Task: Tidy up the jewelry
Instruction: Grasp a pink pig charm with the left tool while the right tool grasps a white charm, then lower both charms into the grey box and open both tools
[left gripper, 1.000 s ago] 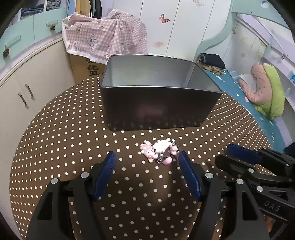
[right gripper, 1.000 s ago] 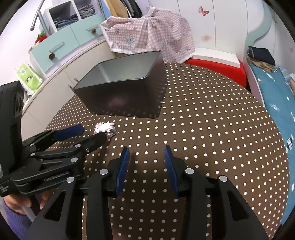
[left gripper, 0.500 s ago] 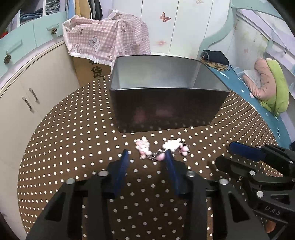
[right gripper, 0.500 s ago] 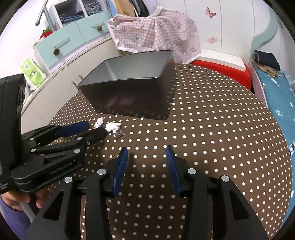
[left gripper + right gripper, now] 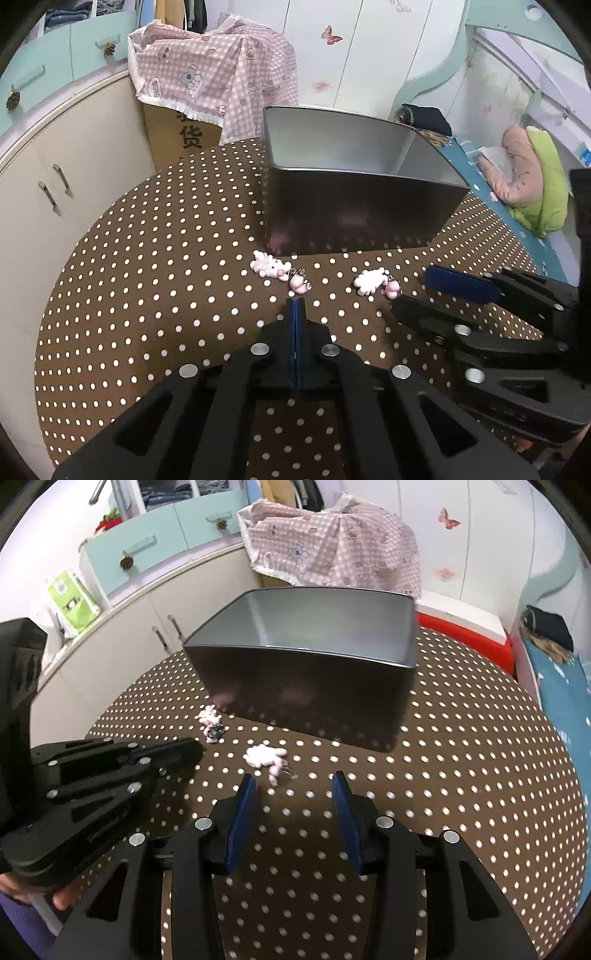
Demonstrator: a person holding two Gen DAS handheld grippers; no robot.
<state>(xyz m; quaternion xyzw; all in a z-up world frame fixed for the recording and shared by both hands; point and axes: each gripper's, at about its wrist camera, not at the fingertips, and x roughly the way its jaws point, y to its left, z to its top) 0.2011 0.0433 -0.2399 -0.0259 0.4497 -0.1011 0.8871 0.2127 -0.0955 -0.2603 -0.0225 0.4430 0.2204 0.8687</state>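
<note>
Two pink-and-white charm pieces lie on the polka-dot table in front of a grey metal box (image 5: 354,199). The left charm (image 5: 275,271) lies just ahead of my left gripper (image 5: 295,306), whose blue pads are pressed together with nothing between them. The right charm (image 5: 375,282) lies apart from it, and in the right wrist view (image 5: 267,758) it sits just ahead of my open right gripper (image 5: 293,786). The left charm (image 5: 211,722) and the box (image 5: 310,686) also show in that view. The box looks empty.
The round brown dotted table (image 5: 147,280) drops off at its left and near edges. Cream cabinets (image 5: 66,173) stand to the left. A cardboard box under a pink checked cloth (image 5: 214,77) is behind the table. A bed (image 5: 517,184) lies to the right.
The left gripper closed from wide open to fully shut. The two charms were pulled apart from one cluster. The right gripper opened wider and moved in toward the right charm.
</note>
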